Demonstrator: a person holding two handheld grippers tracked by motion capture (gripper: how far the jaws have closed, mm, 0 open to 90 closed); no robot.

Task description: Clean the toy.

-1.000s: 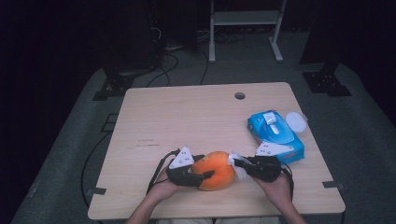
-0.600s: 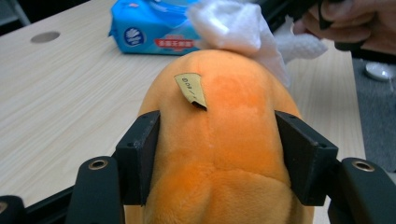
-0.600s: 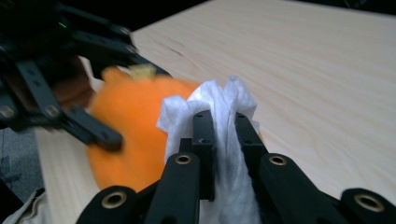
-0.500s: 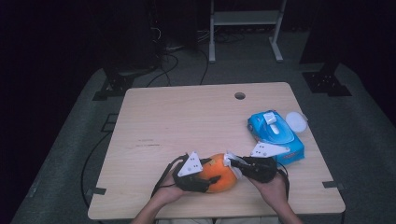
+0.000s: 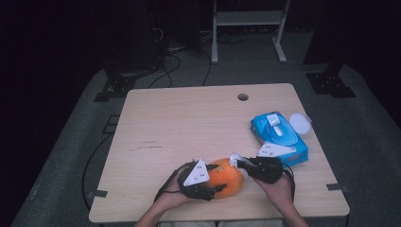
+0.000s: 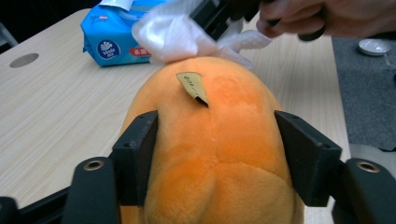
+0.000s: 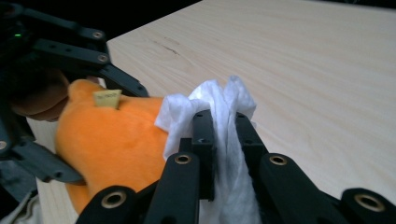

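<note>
An orange plush toy [image 5: 226,178] with a small yellow tag lies at the bench's near edge; a crumpled white wipe [image 7: 219,116] presses against its top.

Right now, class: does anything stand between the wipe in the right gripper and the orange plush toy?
Nothing visible does. The white wipe, clamped in the right gripper, already lies against the orange plush toy, which sits between the left gripper's pads.

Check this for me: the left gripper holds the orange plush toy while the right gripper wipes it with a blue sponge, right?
Not a sponge: the right gripper is shut on a white wipe, seen in the right gripper view. The left gripper does hold the orange plush toy.
</note>
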